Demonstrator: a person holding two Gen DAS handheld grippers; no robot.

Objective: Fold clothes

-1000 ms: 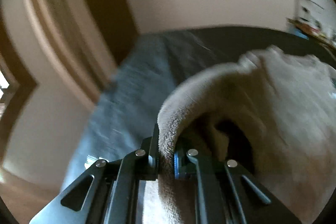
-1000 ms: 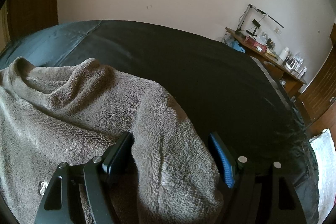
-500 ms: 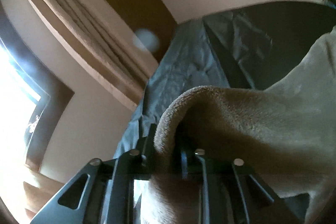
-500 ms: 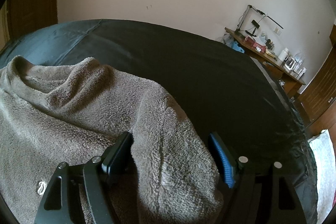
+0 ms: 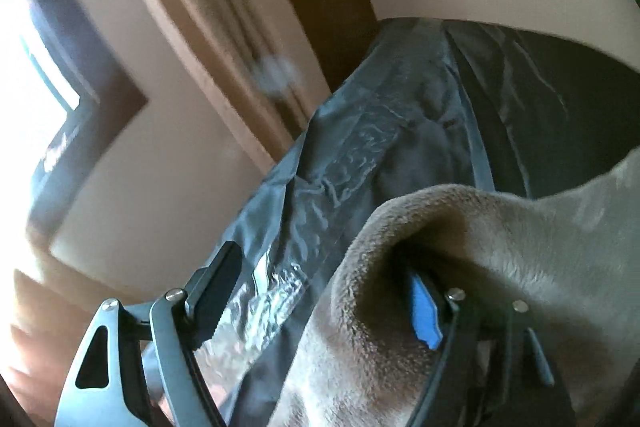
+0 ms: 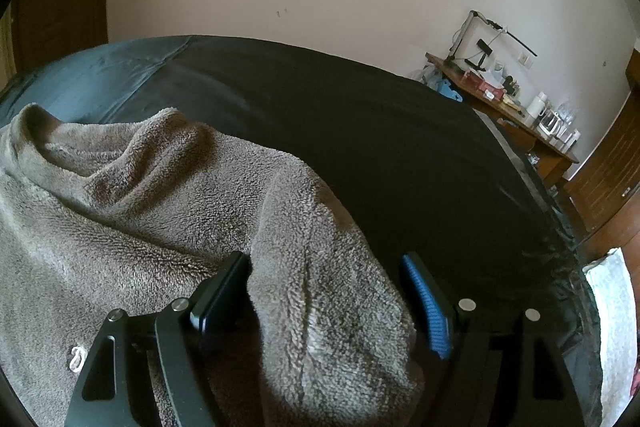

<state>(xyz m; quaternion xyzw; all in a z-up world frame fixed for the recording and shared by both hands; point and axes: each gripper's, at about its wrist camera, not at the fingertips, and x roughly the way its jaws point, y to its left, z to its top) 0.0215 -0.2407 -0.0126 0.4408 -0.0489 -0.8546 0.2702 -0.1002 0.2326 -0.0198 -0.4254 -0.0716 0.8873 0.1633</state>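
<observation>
Left wrist view: the left gripper [image 5: 320,291] over the edge of a dark-covered bed [image 5: 400,131], its jaws opening around a fold of grey fleece garment [image 5: 500,247].

The fleece fold rises between the fingers and drapes over the blue-padded finger [image 5: 424,307]; the other black finger [image 5: 218,291] stands clear of the cloth, above the wrinkled bed cover. A curtain [image 5: 208,7] and a bright window [image 5: 24,39] lie beyond. In the right wrist view, the right gripper [image 6: 324,291] has its jaws spread wide astride a raised ridge of the same fleece garment [image 6: 140,195], which lies spread on the bed [image 6: 360,131]; its blue pad [image 6: 424,303] stands apart from the cloth. A cluttered desk [image 6: 504,107] stands by the far wall.
</observation>
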